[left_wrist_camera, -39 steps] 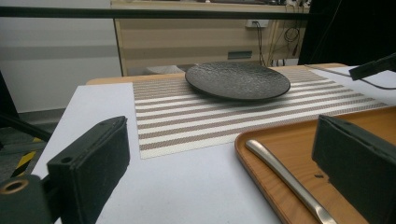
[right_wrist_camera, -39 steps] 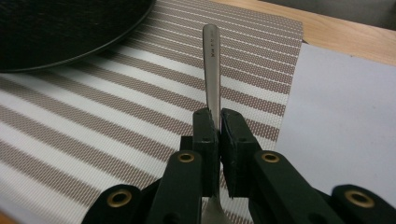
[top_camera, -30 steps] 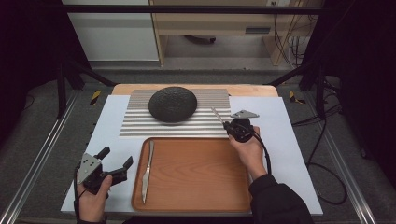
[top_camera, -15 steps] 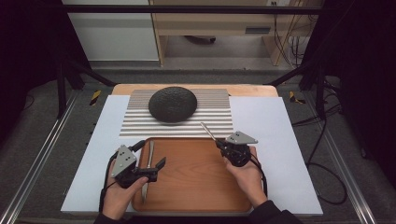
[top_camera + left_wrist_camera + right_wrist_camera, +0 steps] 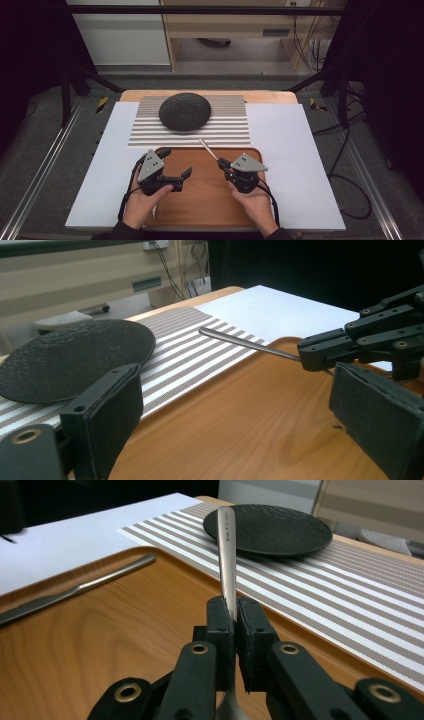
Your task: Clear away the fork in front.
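My right gripper [image 5: 223, 163] hovers over the wooden tray [image 5: 210, 205], shut on the handle of a metal utensil [image 5: 207, 149] that sticks out toward the striped mat [image 5: 225, 127]. In the right gripper view the jaws [image 5: 235, 605] pinch the utensil [image 5: 226, 540] edge-on. My left gripper [image 5: 175, 162] is open over the tray's left part with nothing between its pads [image 5: 107, 410]. A black plate [image 5: 185, 111] sits on the mat's far side. A knife [image 5: 75, 592] lies along the tray's left edge.
A white sheet [image 5: 295, 150] covers the table on both sides of the tray and mat. In the left gripper view the right gripper [image 5: 350, 337] and its utensil [image 5: 240, 340] are close ahead. Dark frame posts stand at both sides; cables run along the floor at right.
My left gripper has moved right, from the white sheet onto the tray. My right gripper has come toward me and left, from the mat's edge to over the tray, still holding the utensil.
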`<action>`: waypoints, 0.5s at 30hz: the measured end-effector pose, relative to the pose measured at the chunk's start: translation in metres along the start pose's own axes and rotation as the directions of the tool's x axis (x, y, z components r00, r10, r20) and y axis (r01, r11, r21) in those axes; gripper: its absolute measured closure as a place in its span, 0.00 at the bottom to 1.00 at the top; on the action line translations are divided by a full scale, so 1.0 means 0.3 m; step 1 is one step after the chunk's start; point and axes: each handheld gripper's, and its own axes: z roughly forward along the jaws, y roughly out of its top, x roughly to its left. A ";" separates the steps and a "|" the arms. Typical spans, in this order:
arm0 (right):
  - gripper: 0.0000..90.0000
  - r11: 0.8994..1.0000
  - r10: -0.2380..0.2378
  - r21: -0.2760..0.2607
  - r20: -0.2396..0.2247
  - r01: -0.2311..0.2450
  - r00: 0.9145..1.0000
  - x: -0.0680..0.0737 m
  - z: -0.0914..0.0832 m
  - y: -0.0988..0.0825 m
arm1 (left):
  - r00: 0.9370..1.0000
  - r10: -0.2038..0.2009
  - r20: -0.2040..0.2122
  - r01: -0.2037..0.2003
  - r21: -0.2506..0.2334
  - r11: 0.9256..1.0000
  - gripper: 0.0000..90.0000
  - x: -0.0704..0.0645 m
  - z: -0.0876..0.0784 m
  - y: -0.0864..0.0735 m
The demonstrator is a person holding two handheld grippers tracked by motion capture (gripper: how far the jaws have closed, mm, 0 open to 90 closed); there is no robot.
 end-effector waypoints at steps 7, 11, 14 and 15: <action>0.95 0.999 -0.016 -0.043 -0.018 0.015 1.000 0.029 -0.002 0.006 | 1.000 -0.019 0.021 0.018 0.017 1.000 0.13 0.010 0.031 -0.016; 0.95 0.998 -0.028 -0.057 -0.021 0.027 0.999 0.043 0.001 0.011 | 0.998 -0.052 0.047 0.051 0.017 0.999 0.17 0.016 0.055 -0.018; 0.95 0.997 -0.036 -0.074 -0.024 0.035 0.999 0.055 0.000 0.018 | 0.997 -0.058 0.056 0.057 0.020 0.998 0.21 0.015 0.068 -0.010; 0.95 0.996 -0.041 -0.078 -0.028 0.039 0.999 0.060 -0.001 0.021 | 0.997 -0.059 0.054 0.058 0.020 0.998 0.22 0.015 0.070 -0.006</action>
